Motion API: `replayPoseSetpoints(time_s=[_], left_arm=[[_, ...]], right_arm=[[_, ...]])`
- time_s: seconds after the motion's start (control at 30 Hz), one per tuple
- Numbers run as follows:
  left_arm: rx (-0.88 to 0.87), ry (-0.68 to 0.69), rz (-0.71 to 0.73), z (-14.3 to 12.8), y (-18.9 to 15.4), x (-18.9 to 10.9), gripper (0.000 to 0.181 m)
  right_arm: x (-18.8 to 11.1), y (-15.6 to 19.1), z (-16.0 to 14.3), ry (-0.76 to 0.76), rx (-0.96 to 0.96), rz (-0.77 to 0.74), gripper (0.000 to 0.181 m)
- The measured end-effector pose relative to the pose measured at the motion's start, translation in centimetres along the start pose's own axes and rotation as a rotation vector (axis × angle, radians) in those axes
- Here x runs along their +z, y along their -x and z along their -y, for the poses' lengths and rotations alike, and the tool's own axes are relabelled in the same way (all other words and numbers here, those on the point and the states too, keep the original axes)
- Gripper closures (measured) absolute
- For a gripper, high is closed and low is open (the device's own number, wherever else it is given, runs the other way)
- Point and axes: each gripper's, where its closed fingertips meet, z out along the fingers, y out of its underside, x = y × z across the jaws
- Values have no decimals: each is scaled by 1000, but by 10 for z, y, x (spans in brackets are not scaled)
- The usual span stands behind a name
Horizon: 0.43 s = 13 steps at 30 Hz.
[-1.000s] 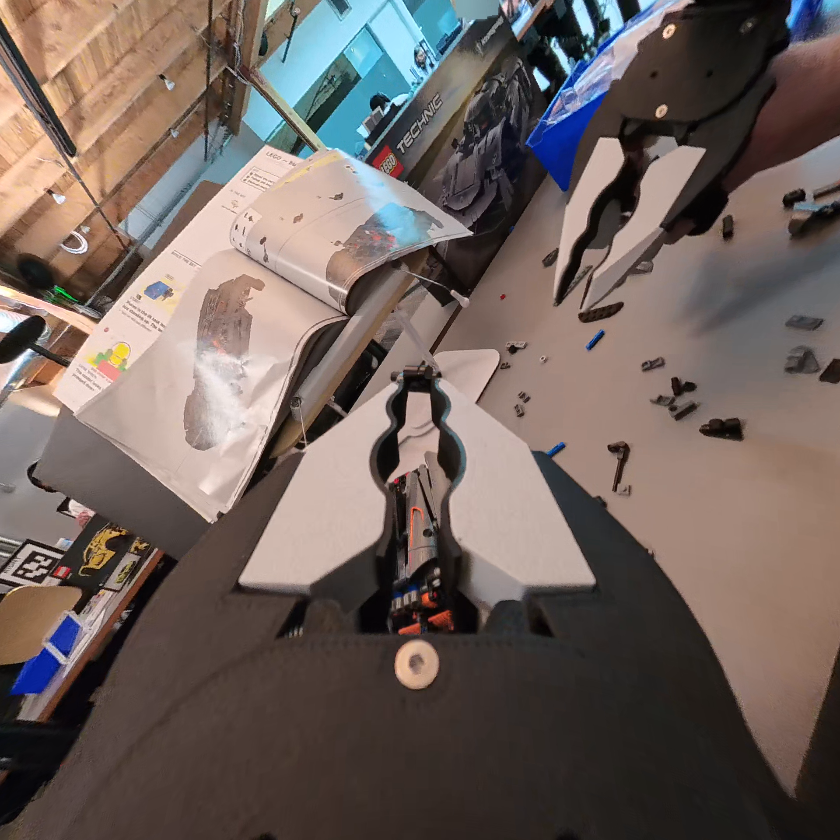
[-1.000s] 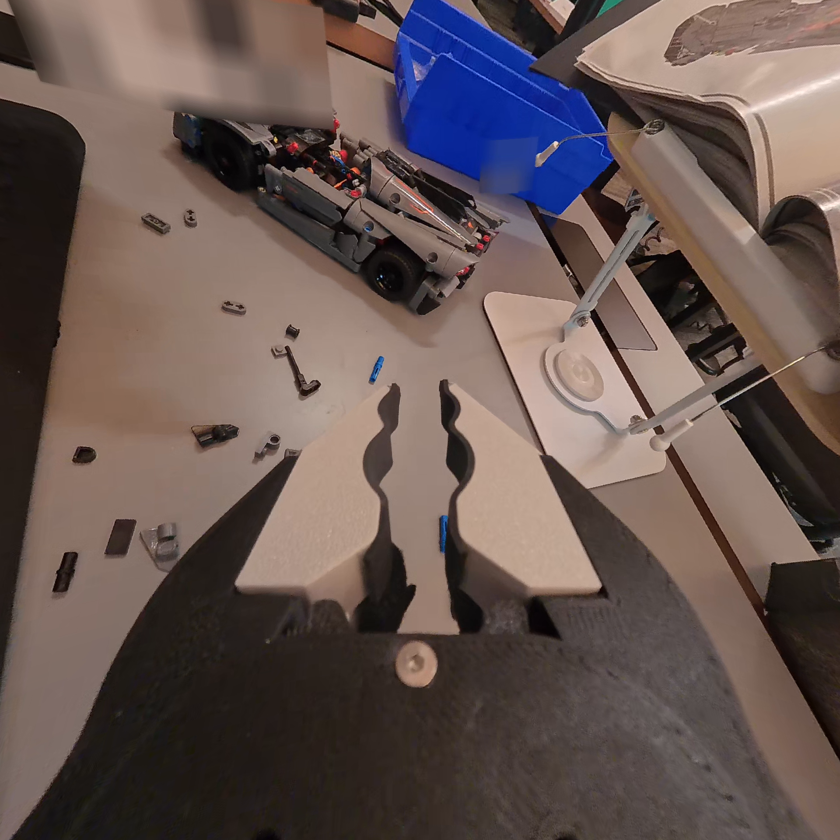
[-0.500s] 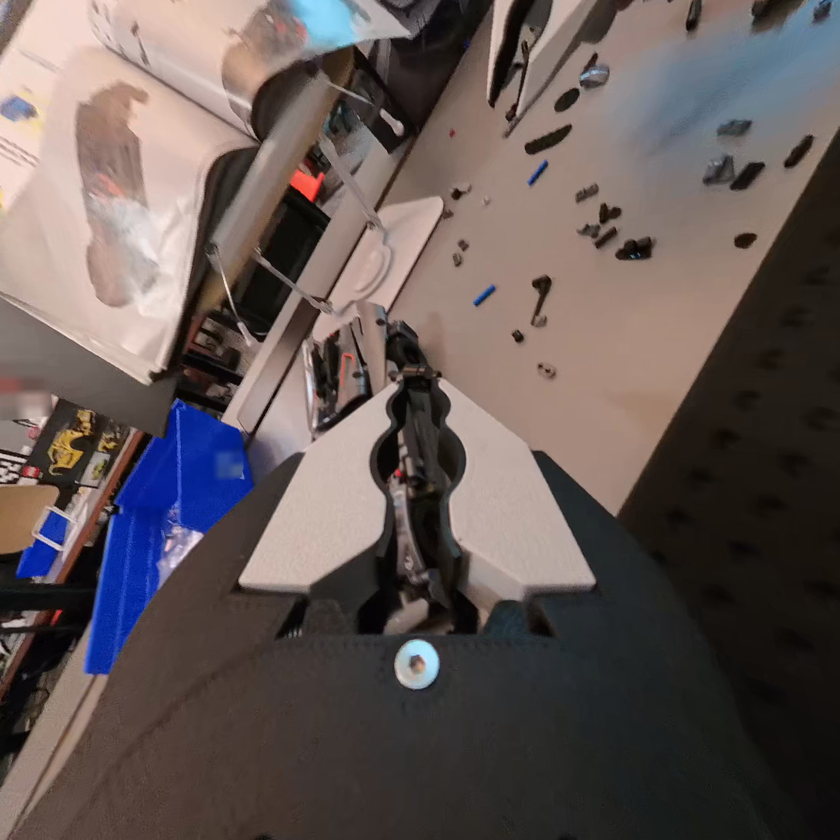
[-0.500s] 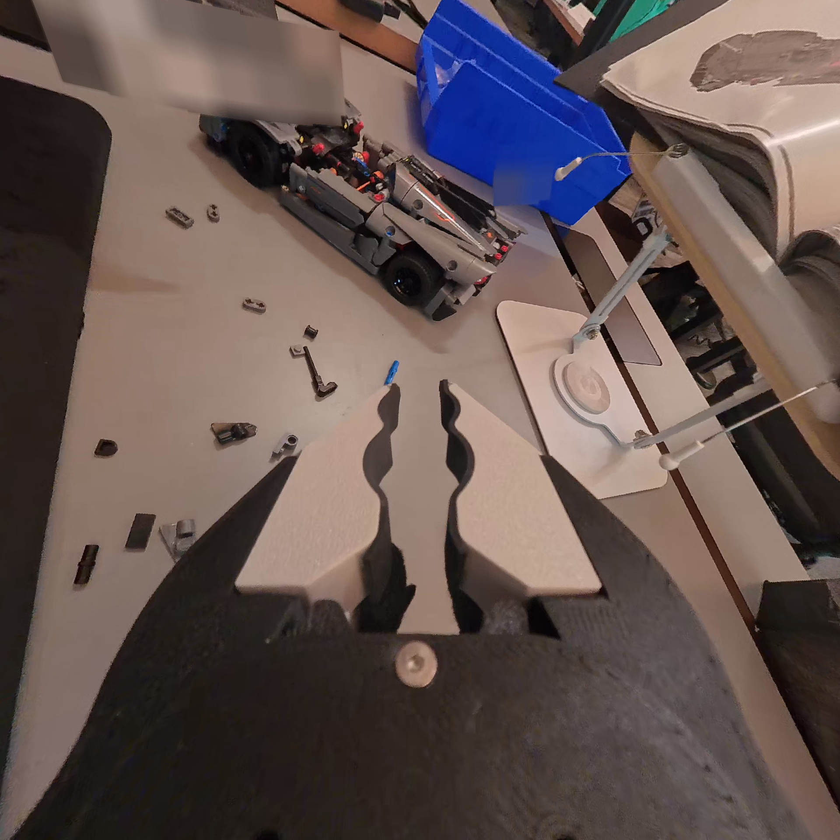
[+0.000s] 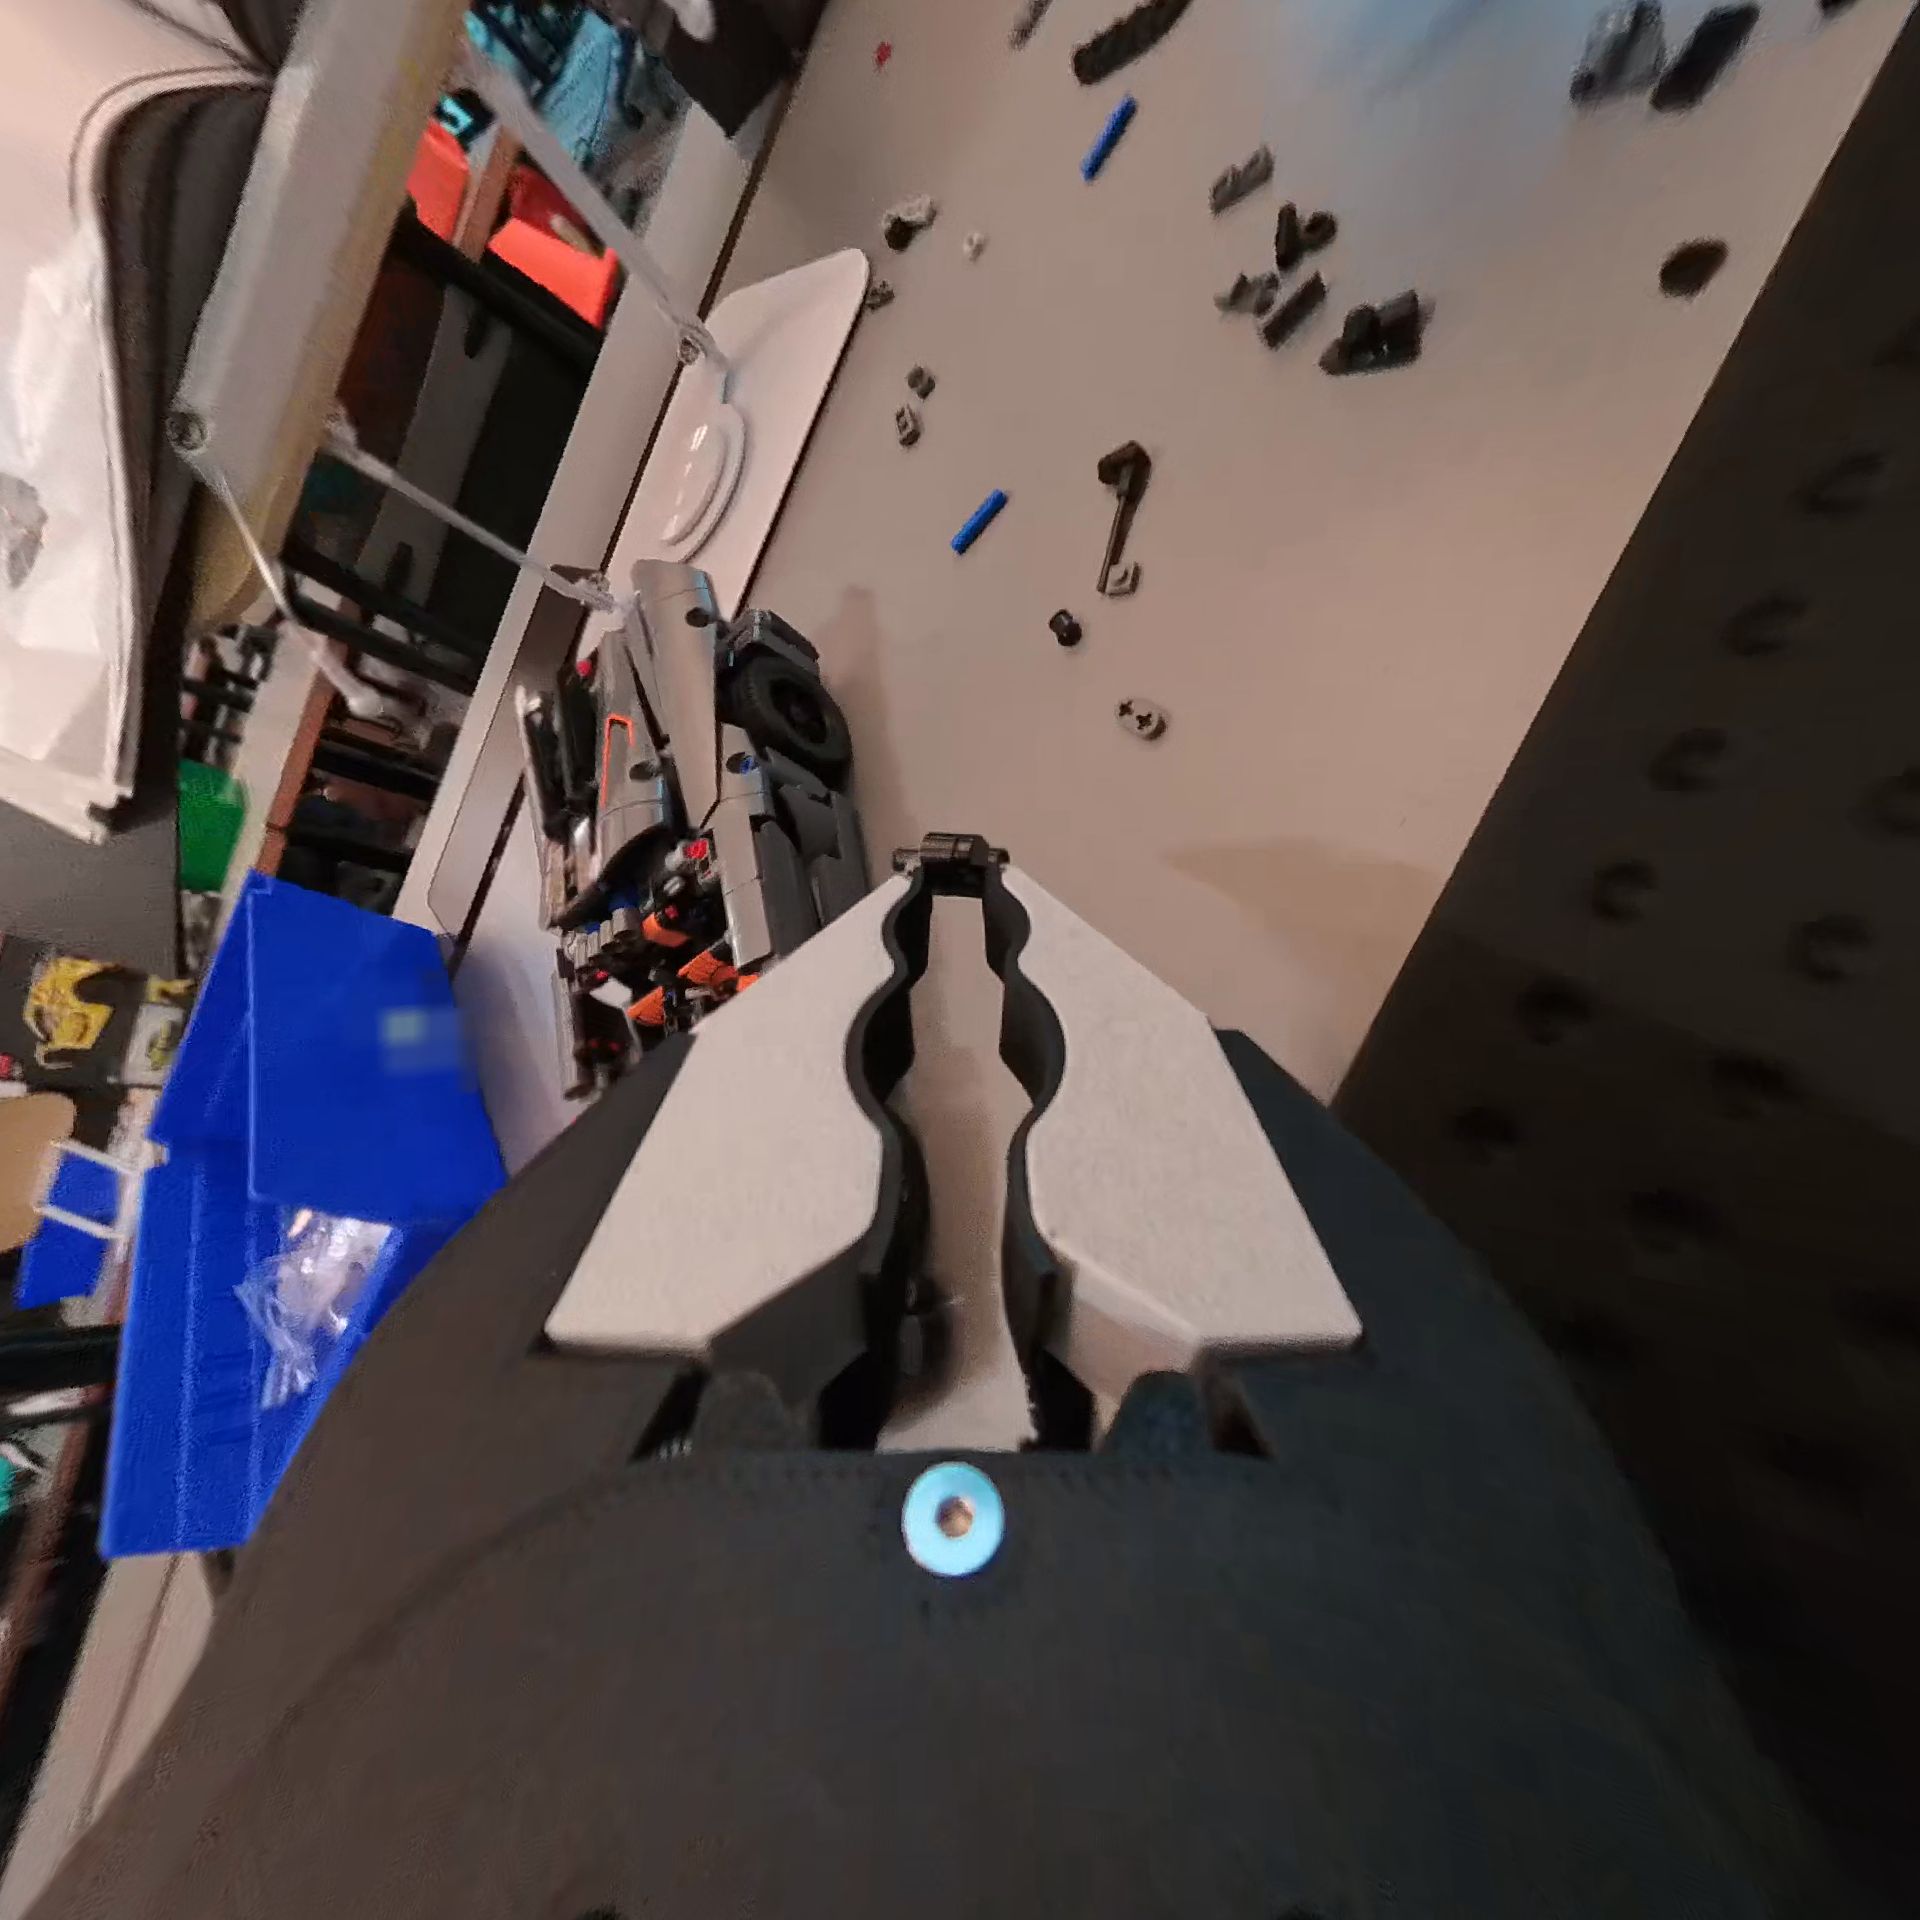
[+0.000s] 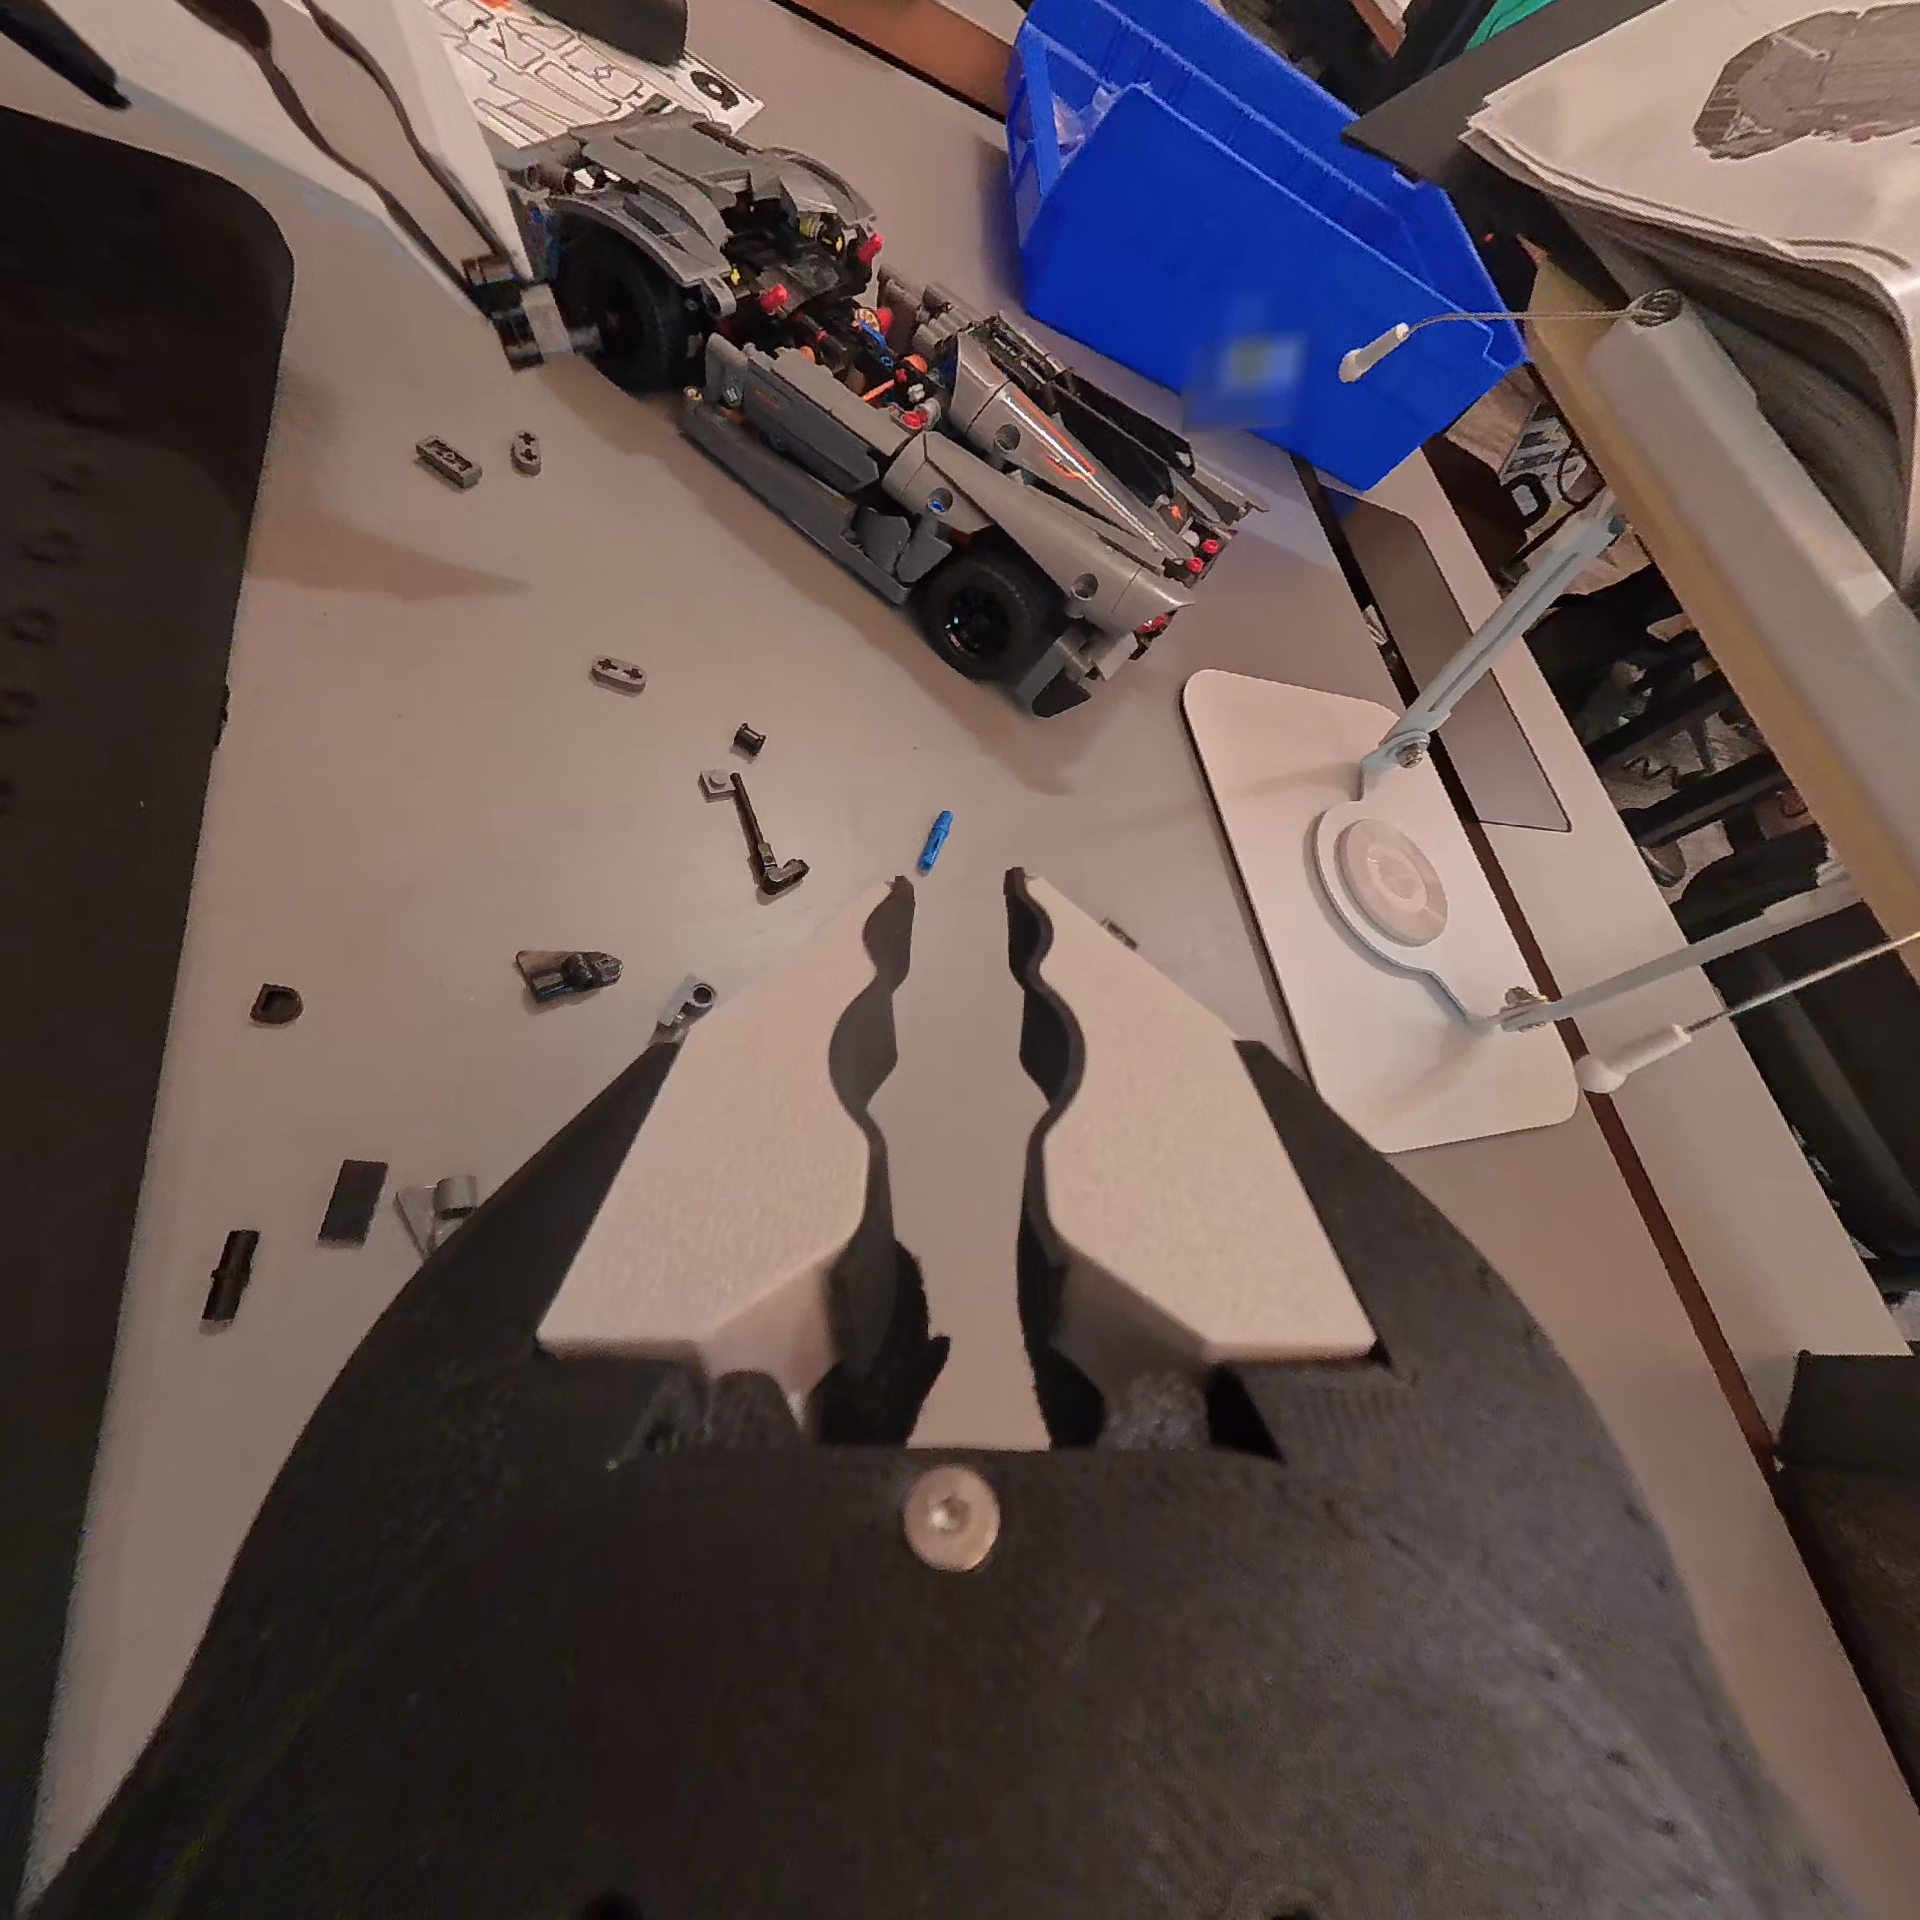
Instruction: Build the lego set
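The grey lego car (image 6: 883, 416) stands on the grey table (image 6: 416, 831), and it also shows in the left wrist view (image 5: 675, 810). My left gripper (image 5: 951, 873) is shut on a small black lego piece (image 5: 951, 852) at its fingertips, just right of the car. In the right wrist view the left gripper (image 6: 488, 265) has its tips at the car's far end. My right gripper (image 6: 956, 883) is open and empty, above the table short of a blue pin (image 6: 935, 840).
Several small loose pieces lie scattered, among them a black axle piece (image 6: 758, 831). A blue bin (image 6: 1247, 260) stands behind the car. The book stand's white base (image 6: 1382, 935) and the open manual (image 6: 1714, 135) are at the right. A black mat (image 6: 104, 520) lies at the left. Some 20 cm of space lies between my two pairs of fingers. The right tips stand about 12 cm off the blue pin (image 6: 935, 840). My left wrist view (image 5: 979, 521) looks at it from another angle.
My left gripper swung down from facing the manual to the table beside the car, still holding the black piece. My right gripper shifted slightly; the left gripper now shows at the car's end.
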Motion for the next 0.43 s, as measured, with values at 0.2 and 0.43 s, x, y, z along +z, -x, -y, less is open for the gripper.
replayPoseSetpoints(time_s=[0.2,0.43], left_arm=[[25,-19,8,7,0,7,174],[-25,-39,3,9,3,9,174]], right_arm=[[1,6,-1,10,-14,20,166],[0,6,-1,9,-11,24,166]])
